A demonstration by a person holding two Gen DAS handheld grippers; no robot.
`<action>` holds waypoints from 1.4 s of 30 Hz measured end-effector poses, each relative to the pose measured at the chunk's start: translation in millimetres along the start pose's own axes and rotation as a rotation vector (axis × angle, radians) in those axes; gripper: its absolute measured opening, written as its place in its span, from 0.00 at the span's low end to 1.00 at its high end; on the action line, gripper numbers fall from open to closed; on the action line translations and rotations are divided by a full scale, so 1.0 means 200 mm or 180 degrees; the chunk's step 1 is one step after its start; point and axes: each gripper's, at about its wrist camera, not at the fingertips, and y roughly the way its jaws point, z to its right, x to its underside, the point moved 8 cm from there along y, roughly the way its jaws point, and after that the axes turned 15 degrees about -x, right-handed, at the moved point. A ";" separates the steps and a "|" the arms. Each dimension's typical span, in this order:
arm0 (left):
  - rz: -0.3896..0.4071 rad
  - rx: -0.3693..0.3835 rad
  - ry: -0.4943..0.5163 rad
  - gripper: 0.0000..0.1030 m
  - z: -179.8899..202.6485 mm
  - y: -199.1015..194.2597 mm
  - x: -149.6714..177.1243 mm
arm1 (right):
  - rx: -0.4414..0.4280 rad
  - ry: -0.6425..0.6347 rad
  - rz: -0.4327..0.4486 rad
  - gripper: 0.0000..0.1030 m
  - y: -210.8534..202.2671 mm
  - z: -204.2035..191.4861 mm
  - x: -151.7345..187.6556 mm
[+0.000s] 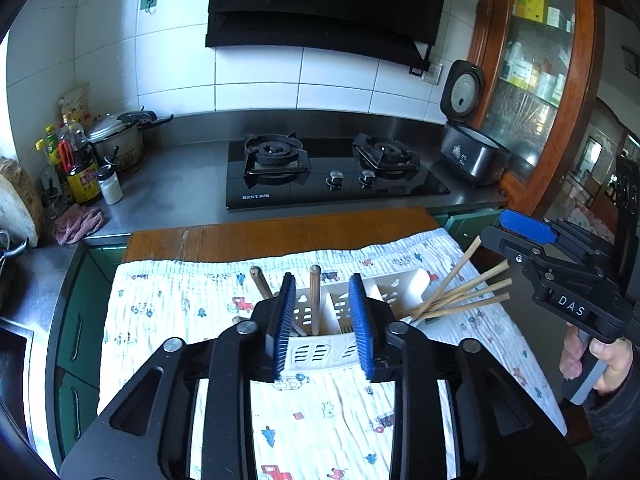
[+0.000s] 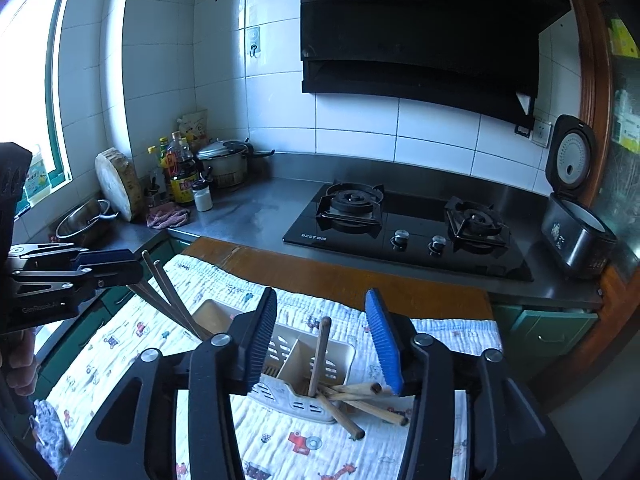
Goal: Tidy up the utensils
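Left wrist view: our left gripper (image 1: 324, 320) jaws gape empty; right gripper (image 2: 324, 344) likewise. Light, stiff chopsticks (image 1: 460, 294) want mid-shaft pinching.

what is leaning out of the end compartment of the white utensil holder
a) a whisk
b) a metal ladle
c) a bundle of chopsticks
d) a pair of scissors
c: a bundle of thin wooden chopsticks fans out of the end compartment of the white utensil holder on the printed cloth, tilted toward the right gripper.
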 end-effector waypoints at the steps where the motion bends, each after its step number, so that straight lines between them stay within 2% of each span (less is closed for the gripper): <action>1: 0.0014 -0.0002 -0.0003 0.32 0.00 -0.01 0.01 | 0.0015 -0.0007 0.0015 0.46 -0.02 0.00 0.00; 12: 0.0101 -0.0163 -0.0016 0.55 -0.03 -0.14 0.11 | 0.0127 -0.0006 0.0083 0.62 -0.15 -0.05 0.08; 23: 0.0065 -0.0389 -0.0070 0.77 -0.11 -0.20 0.27 | 0.0162 0.0083 0.0043 0.75 -0.25 -0.12 0.26; 25: 0.0043 -0.0446 -0.0073 0.78 -0.12 -0.21 0.31 | 0.0168 0.0111 0.0014 0.79 -0.26 -0.13 0.30; 32: -0.0045 -0.0562 -0.0048 0.85 -0.14 -0.23 0.43 | 0.0105 0.0273 -0.0064 0.83 -0.28 -0.16 0.45; 42: -0.0183 -0.0707 -0.0096 0.87 -0.17 -0.22 0.58 | 0.0046 0.0381 -0.0200 0.86 -0.27 -0.19 0.61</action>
